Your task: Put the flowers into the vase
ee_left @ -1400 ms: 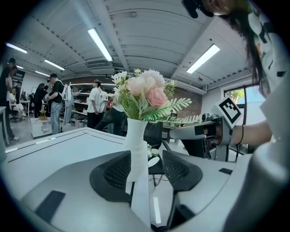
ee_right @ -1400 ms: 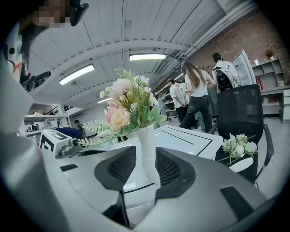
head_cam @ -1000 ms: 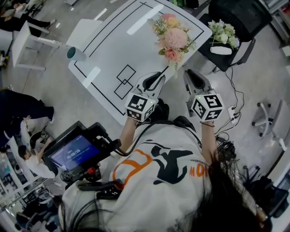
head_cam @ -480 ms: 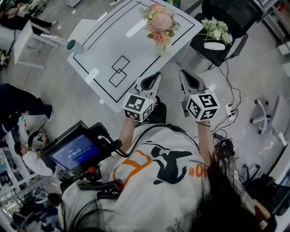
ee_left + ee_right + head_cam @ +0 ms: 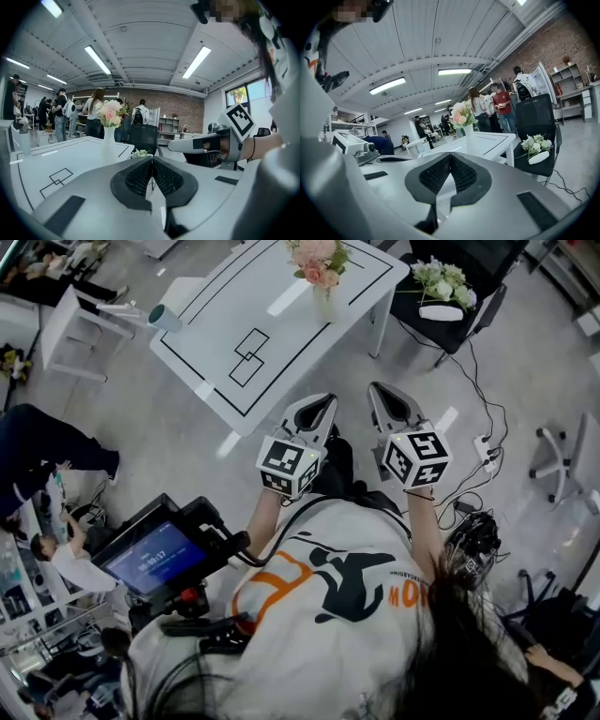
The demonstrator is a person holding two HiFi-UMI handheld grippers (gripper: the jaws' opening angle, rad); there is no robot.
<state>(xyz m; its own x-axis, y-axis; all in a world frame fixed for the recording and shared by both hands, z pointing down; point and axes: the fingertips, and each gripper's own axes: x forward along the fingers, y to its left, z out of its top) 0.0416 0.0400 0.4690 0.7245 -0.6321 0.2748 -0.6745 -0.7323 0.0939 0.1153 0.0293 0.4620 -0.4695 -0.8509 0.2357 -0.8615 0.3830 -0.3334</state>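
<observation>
Head view: both grippers closed and empty, held clear of the table; one bunch of flowers is in the vase and one is not.

The left gripper (image 5: pixel 322 407) has its jaws pressed together with nothing between them, and so does the right gripper (image 5: pixel 382 397); each gripper view confirms this. The two sit side by side over grey floor, apart from the near edge of the white rectangular table with black line markings (image 5: pixel 291 343). A bunch of pink and cream flowers (image 5: pixel 314 254) stands upright in a slim white vase (image 5: pixel 324 304) at the table's far side, near its right-hand corner. A second bunch, white flowers with green leaves (image 5: pixel 442 279), lies on the seat of a black office chair (image 5: pixel 412 306) just beyond the table's right side. A grey-teal cylinder (image 5: pixel 167 317) sits at the table's left corner.
</observation>
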